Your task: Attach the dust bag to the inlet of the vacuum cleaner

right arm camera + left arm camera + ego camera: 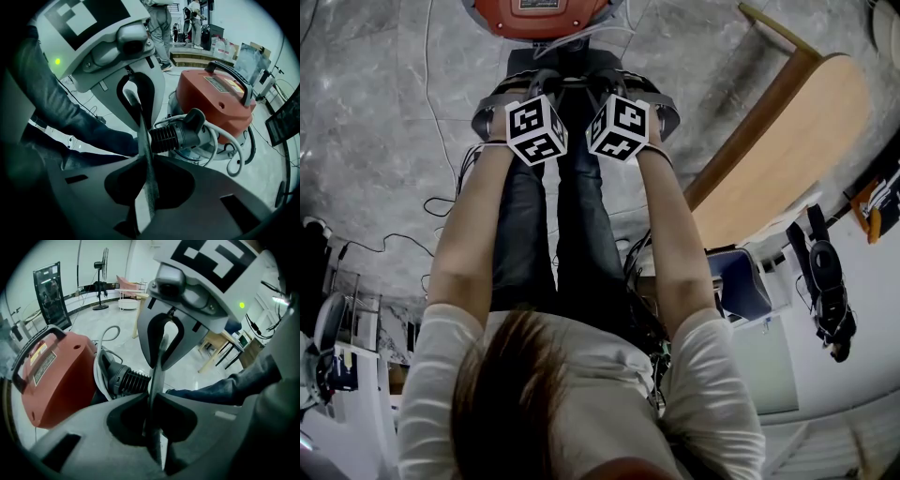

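Two grippers share one sheet. My left gripper (pixel 153 401) has its jaws pinched on the thin edge of the dust bag (pixel 157 369). My right gripper (pixel 146 161) is clamped on the same bag from the opposite side. Each gripper camera sees the bag edge-on, as a flat grey strip rising out of its own jaws into the jaws of the gripper facing it. The bag hangs stretched between the two tools and rests on nothing.

Just past the bag, on the far side from the right gripper's jaws, a black ribbed hose (pixel 165 138) ends close behind the strip. I cannot tell whether the two touch. The hose leads into the red vacuum cleaner (pixel 211 101), which sits beyond both grippers, right of the right jaws and left of the left jaws. A black handle (pixel 234 77) arches over its top, and a white cord (pixel 234 161) loops round its base. I cannot make out the inlet itself.

Jeans-clad legs (pixel 70 122) lie on the other side of each jaw pair, away from the vacuum. In the head view, the marker cubes (pixel 536 129) sit side by side over the legs, with the vacuum just ahead of them. A wooden table (pixel 787 159) stands well off past the right gripper on the marbled floor (pixel 375 141).
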